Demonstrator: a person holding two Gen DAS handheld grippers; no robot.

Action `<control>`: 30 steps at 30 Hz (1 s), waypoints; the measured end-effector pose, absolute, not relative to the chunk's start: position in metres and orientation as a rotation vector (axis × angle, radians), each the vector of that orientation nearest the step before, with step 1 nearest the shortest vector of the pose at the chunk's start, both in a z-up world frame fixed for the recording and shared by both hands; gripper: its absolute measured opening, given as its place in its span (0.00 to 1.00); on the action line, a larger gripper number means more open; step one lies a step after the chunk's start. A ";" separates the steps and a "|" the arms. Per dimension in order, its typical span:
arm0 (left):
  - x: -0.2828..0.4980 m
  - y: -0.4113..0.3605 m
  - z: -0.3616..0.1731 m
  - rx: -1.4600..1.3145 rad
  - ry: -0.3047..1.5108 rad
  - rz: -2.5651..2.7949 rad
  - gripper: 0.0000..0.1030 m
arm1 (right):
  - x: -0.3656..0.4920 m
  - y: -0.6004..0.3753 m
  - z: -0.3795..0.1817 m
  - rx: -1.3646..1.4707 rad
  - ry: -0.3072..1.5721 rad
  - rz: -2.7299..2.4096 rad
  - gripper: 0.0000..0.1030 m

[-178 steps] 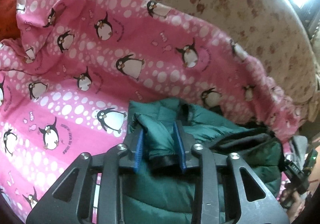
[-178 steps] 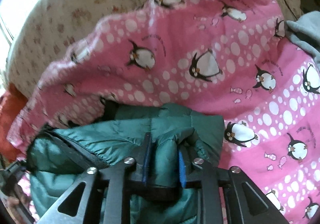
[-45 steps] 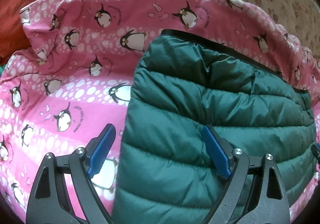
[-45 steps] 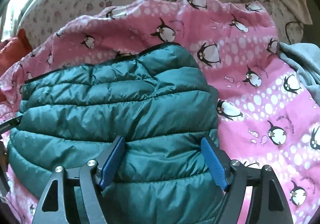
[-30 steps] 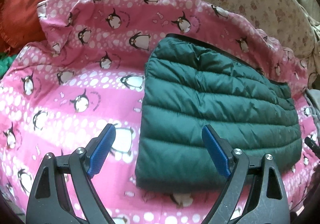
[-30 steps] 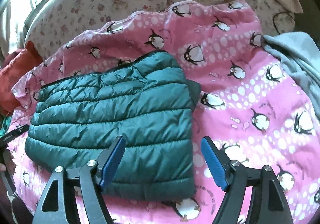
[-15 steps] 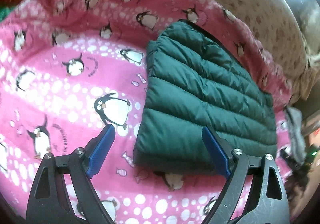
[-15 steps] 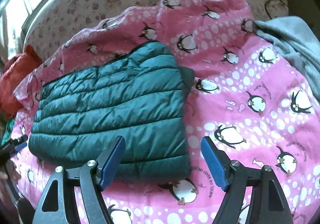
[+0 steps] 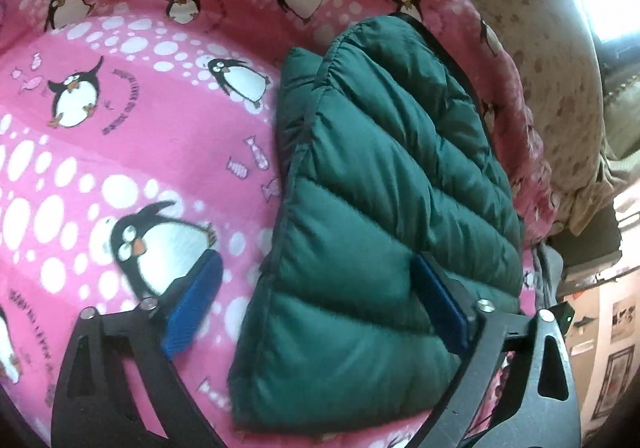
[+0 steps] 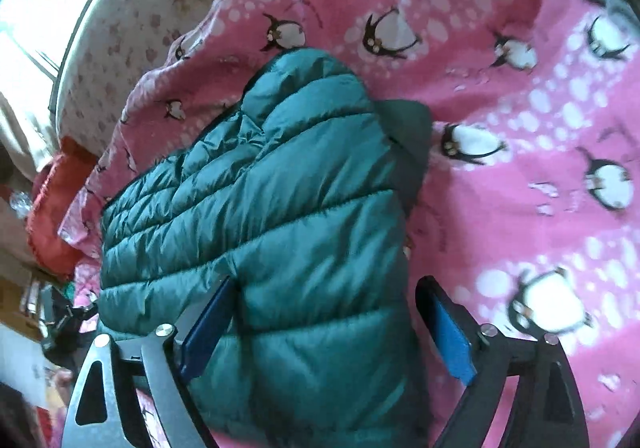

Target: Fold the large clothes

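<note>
Both grippers, left gripper (image 9: pixel 316 304) and right gripper (image 10: pixel 328 328), are seen opening over the folded green jacket (image 9: pixel 384 208), nothing clamped, its 6 o'clock edge cut off.

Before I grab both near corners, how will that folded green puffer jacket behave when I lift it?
The green puffer jacket is quilted and puffy, so probably light and squashy. Its shell looks shiny, so the blue pads may slip unless they bite deep. It lies in soft layers, one poking out at the edge, so it will likely sag and unfold.
</note>
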State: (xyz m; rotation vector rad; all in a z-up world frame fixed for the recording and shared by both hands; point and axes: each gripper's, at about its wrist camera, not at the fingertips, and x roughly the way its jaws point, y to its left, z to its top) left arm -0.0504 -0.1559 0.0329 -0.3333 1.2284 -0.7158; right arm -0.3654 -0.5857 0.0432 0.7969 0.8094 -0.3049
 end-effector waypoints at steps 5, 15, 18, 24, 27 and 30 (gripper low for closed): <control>-0.058 -0.182 0.033 -0.249 1.203 -0.732 0.99 | -0.348 -0.583 0.033 0.816 0.816 -0.238 0.94; -0.082 -0.177 0.062 -0.191 1.140 -0.815 0.56 | -0.353 -0.563 0.063 0.745 0.785 -0.241 0.49; -0.096 -0.169 0.078 -0.175 1.123 -0.842 0.50 | -0.362 -0.553 0.080 0.746 0.763 -0.217 0.44; -0.133 -0.134 0.102 -0.146 1.130 -0.916 0.48 | -0.390 -0.527 0.104 0.752 0.741 -0.158 0.43; -0.155 -0.115 0.109 -0.132 1.149 -0.934 0.48 | -0.411 -0.512 0.108 0.776 0.749 -0.130 0.43; -0.169 -0.099 0.108 -0.121 1.170 -0.939 0.48 | -0.438 -0.501 0.104 0.846 0.740 -0.089 0.43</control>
